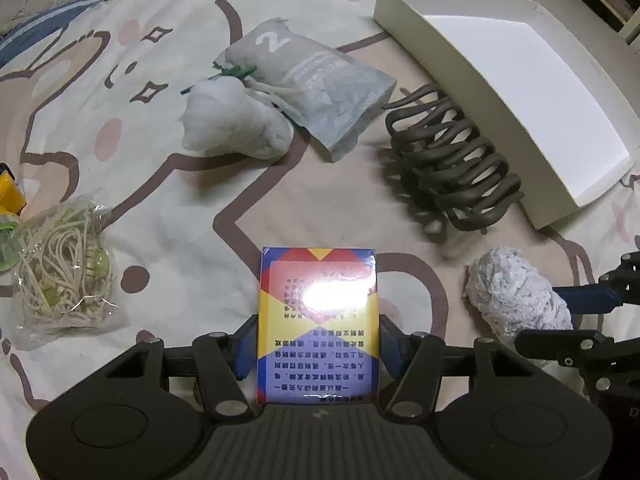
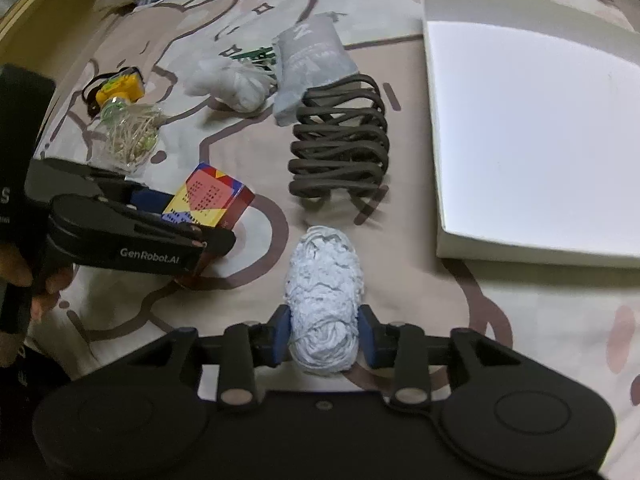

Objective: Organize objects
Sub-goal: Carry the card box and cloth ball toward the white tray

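My left gripper is shut on a colourful card box, blue, yellow and red with printed text; it also shows in the right wrist view. My right gripper is shut on a pale blue-white yarn ball, which also shows in the left wrist view. A shallow white box lies open at the right, also in the right wrist view. Both held things are low over the bedsheet.
A dark brown claw hair clip lies beside the white box. A grey packet marked 2, a white cotton wad, a bag of cream cord and a yellow object lie on the bear-print sheet.
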Demonstrator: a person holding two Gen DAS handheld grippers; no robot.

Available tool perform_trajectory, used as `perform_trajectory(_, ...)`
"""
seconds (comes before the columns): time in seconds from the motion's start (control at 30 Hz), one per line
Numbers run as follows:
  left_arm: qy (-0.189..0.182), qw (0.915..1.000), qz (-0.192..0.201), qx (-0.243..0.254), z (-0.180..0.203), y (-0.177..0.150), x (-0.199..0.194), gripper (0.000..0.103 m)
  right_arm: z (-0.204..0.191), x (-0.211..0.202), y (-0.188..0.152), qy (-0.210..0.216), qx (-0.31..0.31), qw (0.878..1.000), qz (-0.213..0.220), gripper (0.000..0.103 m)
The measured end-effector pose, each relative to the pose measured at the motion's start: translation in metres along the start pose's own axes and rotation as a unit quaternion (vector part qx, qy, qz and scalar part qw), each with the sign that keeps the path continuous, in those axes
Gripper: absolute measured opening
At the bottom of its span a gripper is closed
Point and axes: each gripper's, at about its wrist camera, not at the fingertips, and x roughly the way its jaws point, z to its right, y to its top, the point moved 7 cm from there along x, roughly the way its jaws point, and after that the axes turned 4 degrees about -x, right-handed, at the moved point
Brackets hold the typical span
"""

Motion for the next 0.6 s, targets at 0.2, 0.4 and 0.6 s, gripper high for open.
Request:
perform_trajectory(0.2, -0.004, 0.9994, 0.026, -0.023, -0.006, -0.001, -0.022, 0.060, -0.008, -0.026, 0.006, 0.002, -0.038, 0.998, 0.051, 0.034)
perform_trajectory(0.4, -0.007, 0.9945, 0.092, -0.050, -0.001, 0.026, -0.053, 0.060, 0.002, -0.073, 0.021, 0.002, -0.038, 0.990, 0.138, 0.034)
perform_trajectory(0.6, -0.034, 0.9850, 0.148, -0.081, 0.024, 0.058, -0.076, 0.060, 0.027, -0.106, 0.037, -0.027, -0.030, 0.978, 0.204, 0.034)
